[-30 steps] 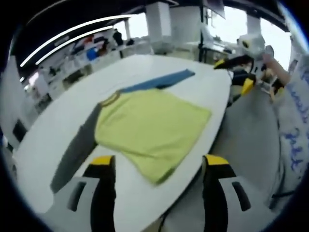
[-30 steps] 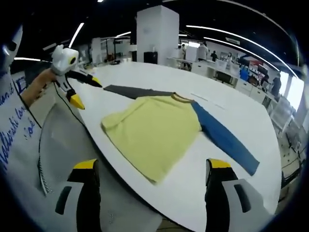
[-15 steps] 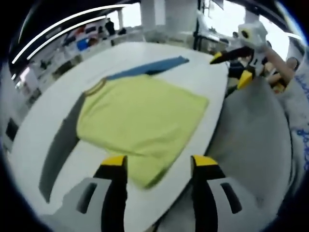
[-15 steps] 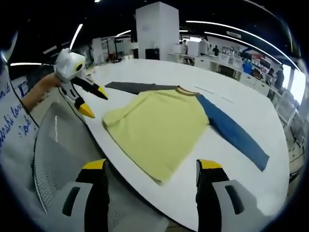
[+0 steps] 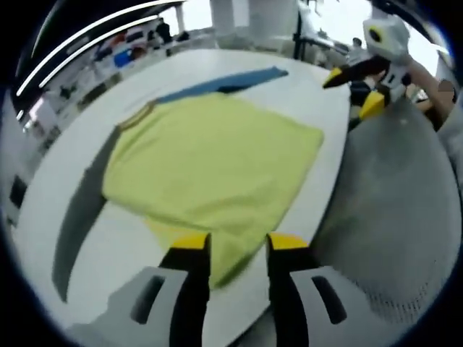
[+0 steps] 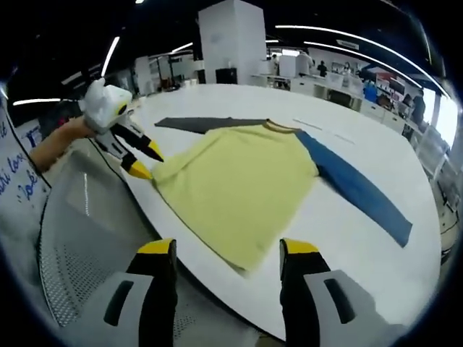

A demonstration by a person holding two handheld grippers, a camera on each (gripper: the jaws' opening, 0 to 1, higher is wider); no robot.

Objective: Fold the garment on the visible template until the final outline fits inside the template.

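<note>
A long-sleeved shirt (image 5: 210,163) lies spread flat on a white table (image 5: 65,188), filling the middle of the left gripper view. Its body is pale yellow-green, smooth with only faint creases, and its neckline, trimmed in a darker olive band, points toward the upper left of that frame. One sleeve is dark grey (image 5: 79,210) and runs down the left side of the frame; the other is blue (image 5: 224,79) and stretches toward the upper centre. In the right gripper view the same shirt (image 6: 239,181) sits in the centre, its grey sleeve (image 6: 210,124) pointing to the upper left and its blue sleeve (image 6: 358,191) slanting down to the right, with the hem corner close to the table's near edge at the lower middle. The left gripper (image 5: 237,244) has its yellow-tipped jaws drawn narrowly apart on either side of the shirt's near hem corner; whether they touch the cloth cannot be told. It also appears at the left of the right gripper view (image 6: 142,160), tips at the shirt's other hem corner. The right gripper (image 6: 228,248) holds its jaws apart just short of the hem, over the table edge, gripping nothing; it also appears at the upper right of the left gripper view (image 5: 358,90), held in a hand (image 5: 434,83). A grey mesh chair (image 6: 79,238) stands beside the table at the lower left.
</note>
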